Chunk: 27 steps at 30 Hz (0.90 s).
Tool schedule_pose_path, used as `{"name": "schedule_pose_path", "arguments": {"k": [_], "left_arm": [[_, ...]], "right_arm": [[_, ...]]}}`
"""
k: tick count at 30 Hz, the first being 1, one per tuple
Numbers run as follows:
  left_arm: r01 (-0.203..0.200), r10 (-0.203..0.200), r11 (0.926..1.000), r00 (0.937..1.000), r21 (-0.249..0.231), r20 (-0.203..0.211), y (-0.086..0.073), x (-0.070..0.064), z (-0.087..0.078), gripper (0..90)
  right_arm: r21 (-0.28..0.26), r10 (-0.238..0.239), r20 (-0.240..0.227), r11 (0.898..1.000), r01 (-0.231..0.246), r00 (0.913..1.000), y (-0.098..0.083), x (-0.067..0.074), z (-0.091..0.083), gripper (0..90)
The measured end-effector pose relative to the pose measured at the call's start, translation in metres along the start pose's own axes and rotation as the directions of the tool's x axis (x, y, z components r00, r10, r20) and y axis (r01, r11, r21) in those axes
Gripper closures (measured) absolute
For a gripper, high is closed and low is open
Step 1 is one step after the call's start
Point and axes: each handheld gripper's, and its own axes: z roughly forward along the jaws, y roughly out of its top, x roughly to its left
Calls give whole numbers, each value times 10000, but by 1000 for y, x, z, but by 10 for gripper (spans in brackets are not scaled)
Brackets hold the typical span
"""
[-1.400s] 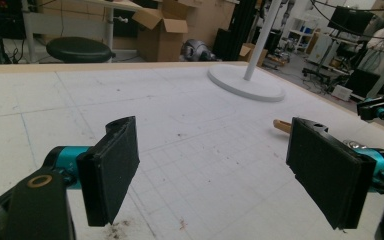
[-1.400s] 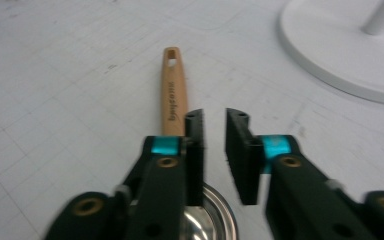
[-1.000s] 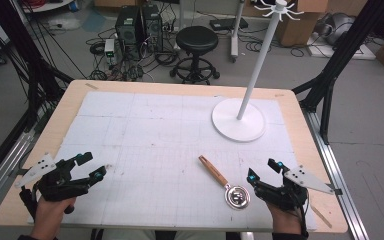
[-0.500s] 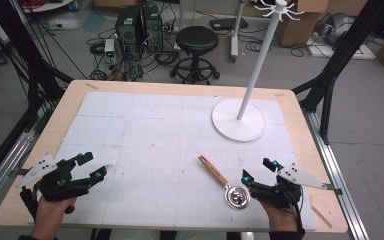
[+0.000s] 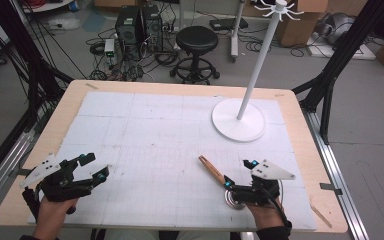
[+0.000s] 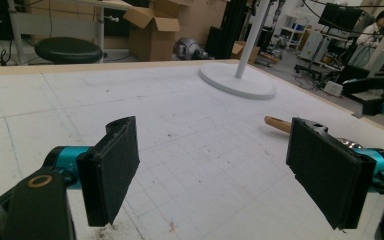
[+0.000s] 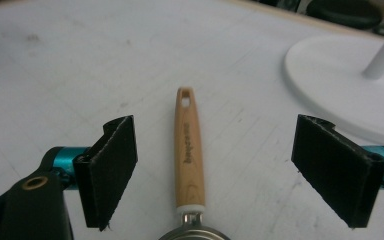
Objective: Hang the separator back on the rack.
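Right gripper (image 5: pixel 239 176) jaws wide apart, straddling the wooden-handled strainer (image 7: pixel 189 150) — no contact, handle centred between the pads, metal bowl at the near end. Strainer flat on the worktop (image 5: pixel 170 90), handle pointing away. Left gripper (image 5: pixel 94 167) open too, holding nothing, well apart at near left. Farther back — white stand (image 5: pixel 239 120) upright.
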Motion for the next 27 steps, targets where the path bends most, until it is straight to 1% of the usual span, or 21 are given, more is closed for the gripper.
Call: {"name": "schedule_pose_path", "arguments": {"k": [1, 2, 3, 4, 8, 9, 10, 11, 12, 13, 15, 16, 17, 18, 19, 20, 21, 22, 25, 27], "left_arm": [[25, -25, 10000, 10000, -23, 3, 0, 0, 0, 215], [69, -69, 10000, 10000, -35, -2, 0, 1, 0, 214], [69, -69, 10000, 10000, -35, -2, 0, 1, 0, 215], [70, -70, 10000, 10000, -13, 16, 0, 2, 0, 214], [61, -59, 9999, 9998, -95, 170, 0, 1, 0, 214], [76, -75, 9999, 9999, -107, 156, 0, 1, 0, 214], [69, -67, 9999, 9998, -109, 162, 0, 1, 0, 214], [58, -56, 9999, 9999, -102, 160, 0, 1, 0, 214], [60, -58, 9999, 9998, -85, 176, 0, 1, 0, 214], [103, -100, 9998, 9998, -140, 191, 0, 2, 0, 214], [110, -106, 9998, 9997, -150, 217, 0, 2, -1, 214], [89, -85, 9999, 9995, -121, 301, 0, 2, 0, 214], [42, -39, 9999, 9995, -102, 316, 0, 2, 0, 214], [42, -39, 9999, 9995, -102, 316, 0, 2, 0, 213], [52, -49, 9999, 9994, -103, 347, 0, 2, 0, 213], [10, -7, 10000, 9993, -86, 364, 0, 1, 1, 214], [10, -7, 10000, 9993, -86, 364, 0, 1, 1, 214], [4, -1, 10000, 9992, -75, 389, 0, 1, 1, 214], [29, -26, 10000, 9993, -78, 381, 0, 1, 1, 214], [8, -6, 10000, 9993, -53, 379, 0, 1, 1, 214]], "right_arm": [[461, -48, -120, 9989, 54, 9999, -2, 2, 11, 182], [640, -85, -157, 9979, 95, 9998, -3, 3, 16, 197], [640, -85, -157, 9979, 95, 9998, -3, 3, 16, 197], [848, 10, -372, 9964, 22, 9993, -4, 4, 23, 243], [1191, -209, -379, 9926, 252, 9991, -3, 6, 36, 283], [1191, -209, -379, 9926, 252, 9991, -3, 6, 36, 283], [1263, -203, -369, 9917, 248, 9991, -2, 6, 40, 294], [1494, -309, -371, 9881, 361, 9988, -2, 7, 48, 321], [1494, -309, -371, 9881, 361, 9988, -2, 7, 48, 321], [1757, -445, -330, 9832, 496, 9985, -2, 8, 56, 351], [1950, -417, -319, 9797, 471, 9986, -2, 9, 62, 374], [2040, -369, -345, 9780, 432, 9987, -2, 9, 64, 383], [2066, -325, -318, 9777, 384, 9990, -2, 9, 67, 393], [2142, -259, -387, 9762, 336, 9989, -1, 9, 69, 405], [2142, -259, -387, 9762, 336, 9989, -1, 9, 69, 405], [2333, -355, -408, 9714, 441, 9985, -1, 10, 73, 422], [2333, -355, -408, 9714, 441, 9985, -1, 10, 73, 422], [2465, -358, -386, 9681, 443, 9986, -1, 10, 76, 451], [2497, -267, -367, 9677, 350, 9990, -1, 8, 77, 469], [2676, -277, -304, 9629, 349, 9992, -1, 7, 78, 498]]}}
